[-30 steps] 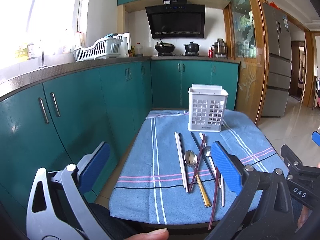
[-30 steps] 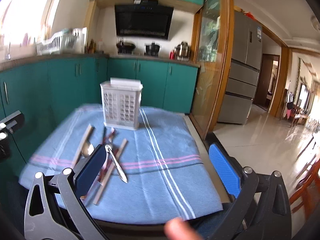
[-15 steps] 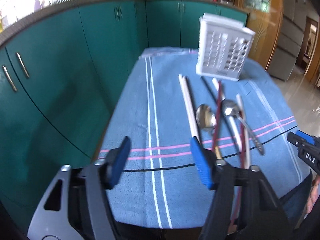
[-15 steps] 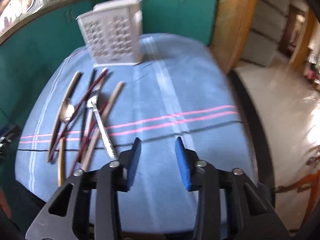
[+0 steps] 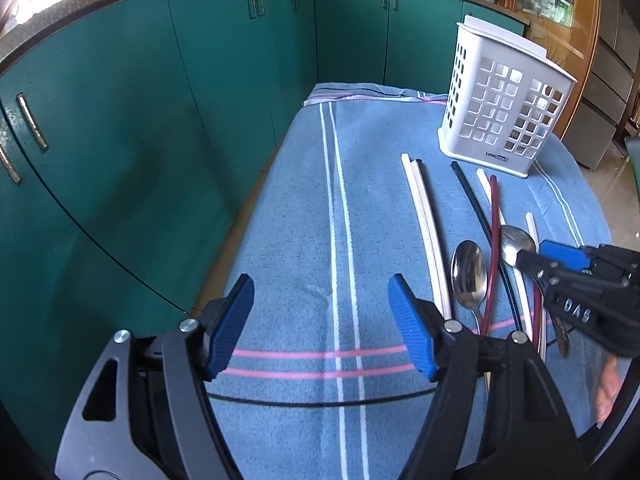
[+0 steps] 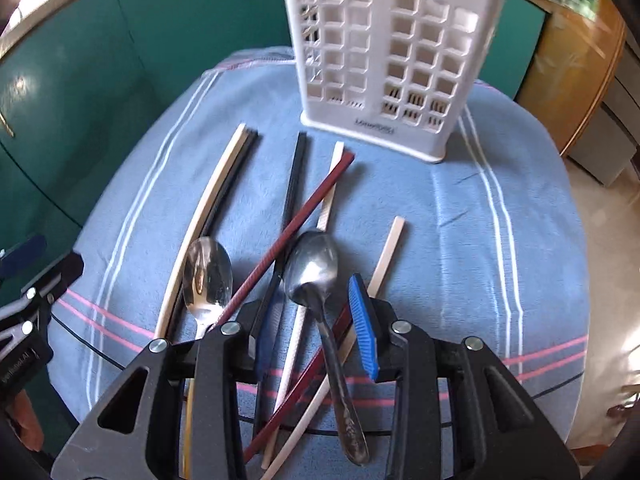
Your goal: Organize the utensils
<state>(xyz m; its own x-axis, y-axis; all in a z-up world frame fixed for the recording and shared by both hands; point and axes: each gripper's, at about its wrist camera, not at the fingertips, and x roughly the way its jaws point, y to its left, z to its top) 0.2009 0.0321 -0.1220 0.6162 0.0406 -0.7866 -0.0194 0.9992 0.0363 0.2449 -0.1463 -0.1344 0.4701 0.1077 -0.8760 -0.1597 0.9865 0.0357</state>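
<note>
A white perforated utensil holder (image 6: 394, 60) stands at the far side of a blue striped cloth (image 6: 500, 248); it also shows in the left wrist view (image 5: 500, 108). Several chopsticks, white, black and dark red (image 6: 304, 216), lie on the cloth with two spoons: a steel spoon (image 6: 316, 276) and a gold-handled spoon (image 6: 208, 276). My right gripper (image 6: 312, 328) is open, low over the utensils, its fingers either side of the steel spoon's handle. My left gripper (image 5: 320, 328) is open and empty over bare cloth, left of the utensils (image 5: 472, 276).
Teal kitchen cabinets (image 5: 160, 120) run along the left and back of the table. The cloth's left edge (image 5: 256, 208) drops off beside the cabinets. A wood-framed glass door (image 6: 576, 60) stands to the right of the table.
Both grippers have dropped toward the table and tilted down. My right gripper has moved left and forward, over the steel spoon. My left gripper stays open wide.
</note>
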